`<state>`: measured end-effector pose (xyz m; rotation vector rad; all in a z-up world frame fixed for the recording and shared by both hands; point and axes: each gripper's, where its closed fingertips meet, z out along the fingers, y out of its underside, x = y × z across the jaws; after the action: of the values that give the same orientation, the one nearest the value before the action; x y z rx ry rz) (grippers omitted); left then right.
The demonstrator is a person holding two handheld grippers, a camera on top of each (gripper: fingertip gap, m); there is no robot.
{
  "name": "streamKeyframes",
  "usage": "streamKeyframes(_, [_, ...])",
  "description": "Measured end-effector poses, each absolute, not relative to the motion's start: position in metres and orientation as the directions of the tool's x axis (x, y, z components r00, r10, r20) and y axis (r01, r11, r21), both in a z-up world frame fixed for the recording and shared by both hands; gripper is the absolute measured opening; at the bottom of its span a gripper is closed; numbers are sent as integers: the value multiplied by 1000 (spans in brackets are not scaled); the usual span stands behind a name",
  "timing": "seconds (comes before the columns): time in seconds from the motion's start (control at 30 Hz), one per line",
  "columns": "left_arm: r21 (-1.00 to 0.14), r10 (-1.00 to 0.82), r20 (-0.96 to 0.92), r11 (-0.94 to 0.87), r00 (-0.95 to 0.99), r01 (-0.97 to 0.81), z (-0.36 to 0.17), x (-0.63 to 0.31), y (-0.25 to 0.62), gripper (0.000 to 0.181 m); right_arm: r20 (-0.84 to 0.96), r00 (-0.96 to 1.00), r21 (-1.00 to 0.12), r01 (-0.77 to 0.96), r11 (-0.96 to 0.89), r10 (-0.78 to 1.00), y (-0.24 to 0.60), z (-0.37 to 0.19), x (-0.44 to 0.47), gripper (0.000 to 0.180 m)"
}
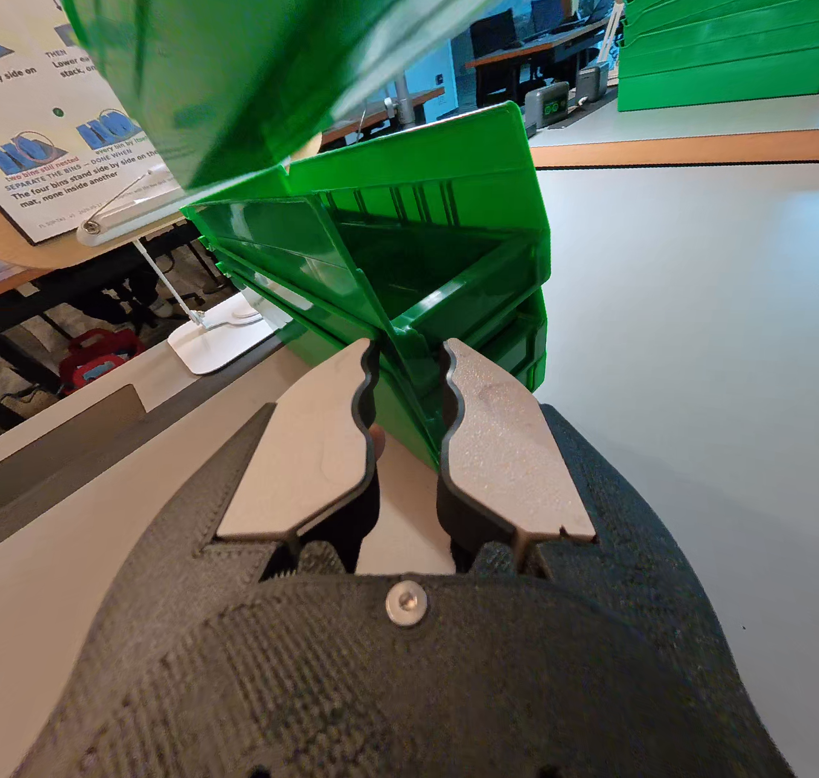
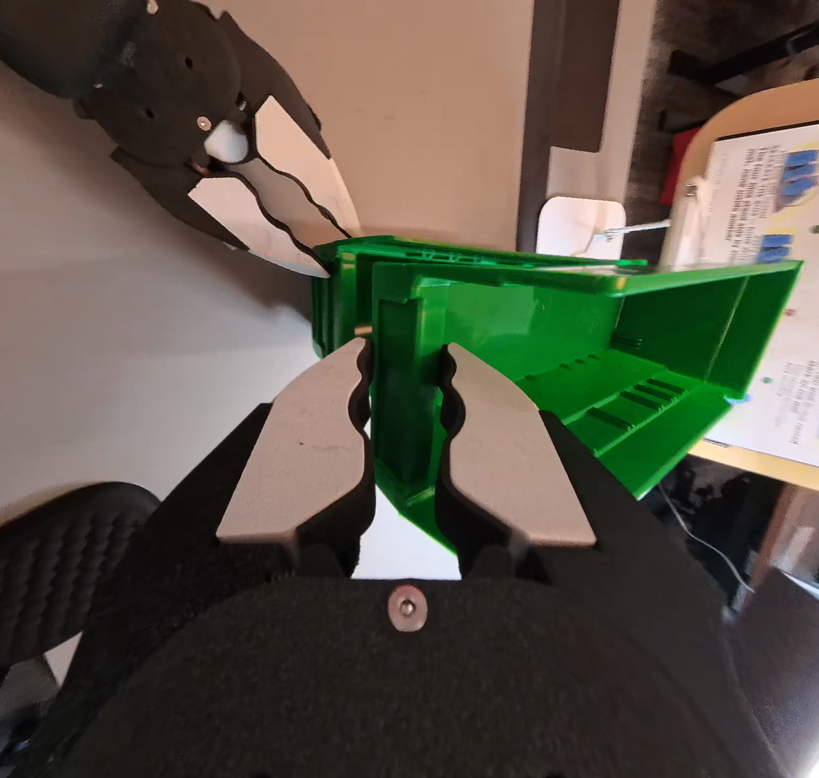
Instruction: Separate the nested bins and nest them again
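Observation:
A stack of nested green bins (image 1: 421, 207) stands on the pale table. My left gripper (image 1: 407, 358) is shut on the near corner wall of the stack's top bin. The right wrist view shows the stack (image 2: 337, 309) with the left gripper (image 2: 332, 260) pinching its rim. My right gripper (image 2: 405, 358) is shut on the end wall of a separate green bin (image 2: 620, 358), tilted and held above the stack. That lifted bin shows blurred at the top of the left wrist view (image 1: 230, 56). I cannot tell whether it still touches the stack.
An illustrated instruction sheet (image 1: 53, 136) sits on a white stand (image 1: 212, 340) left of the stack, near the table's edge. It also shows in the right wrist view (image 2: 762, 269). Another pile of green bins (image 1: 718, 47) stands at the back right. Bare table (image 1: 664, 358) lies to the right. My hands' fingertips stand some 15 cm from each other.

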<state>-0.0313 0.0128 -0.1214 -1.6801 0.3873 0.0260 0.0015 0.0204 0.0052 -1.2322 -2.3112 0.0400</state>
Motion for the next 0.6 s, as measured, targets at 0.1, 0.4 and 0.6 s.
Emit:
streamKeyframes(0.1, [-959,-225,-239,-96,945,-266,-121,-31,14,27,483,-429,-264,759,595,763,26,27,10,28])
streamKeyframes(0.4, [-972,-249,-196,-76,949,-221,-118,-32,8,33,619,-361,-194,790,581,698,56,35,74,28])
streamKeyframes(0.6, [-984,-238,-147,-67,960,-168,-105,-55,-19,45,626,-352,-136,830,541,696,100,-48,124,29])
